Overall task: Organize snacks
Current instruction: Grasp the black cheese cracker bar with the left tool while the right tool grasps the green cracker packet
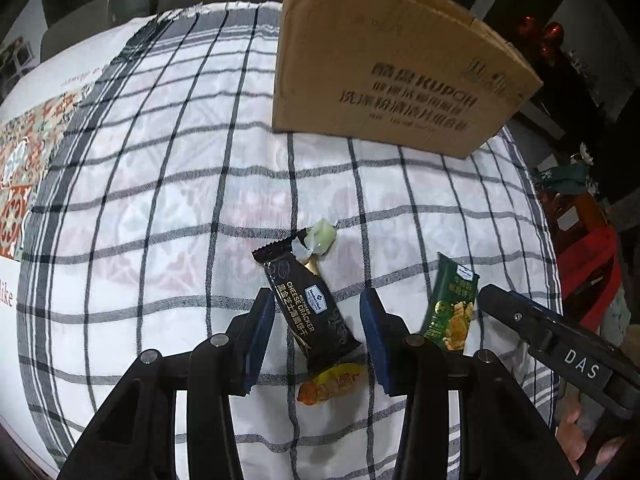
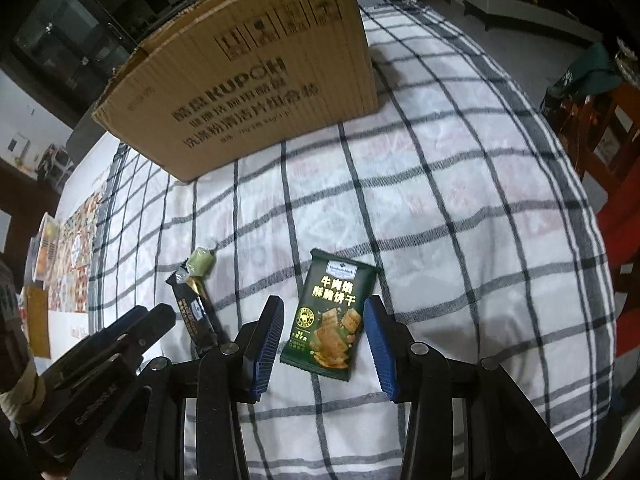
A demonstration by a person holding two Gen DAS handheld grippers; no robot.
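Black cracker packet (image 1: 310, 307) lay between the left gripper's (image 1: 318, 300) parted, non-touching jaws. The right gripper (image 2: 323, 312) likewise straddled the green packet (image 2: 333, 316), jaws apart.

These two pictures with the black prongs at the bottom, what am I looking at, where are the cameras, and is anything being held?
Each picture comes from a camera mounted on a hand-held two-finger gripper, looking along its fingers. One view shows the left gripper, the other the right gripper; a person carries both. Below them is a table with a checked cloth and a cardboard box standing at the back. On the cloth lie a black cracker pack, a green biscuit pack, a pale green candy and a yellow snack. Nothing is held: each gripper's blue pads straddle a pack, black for the left, green for the right, without touching it.
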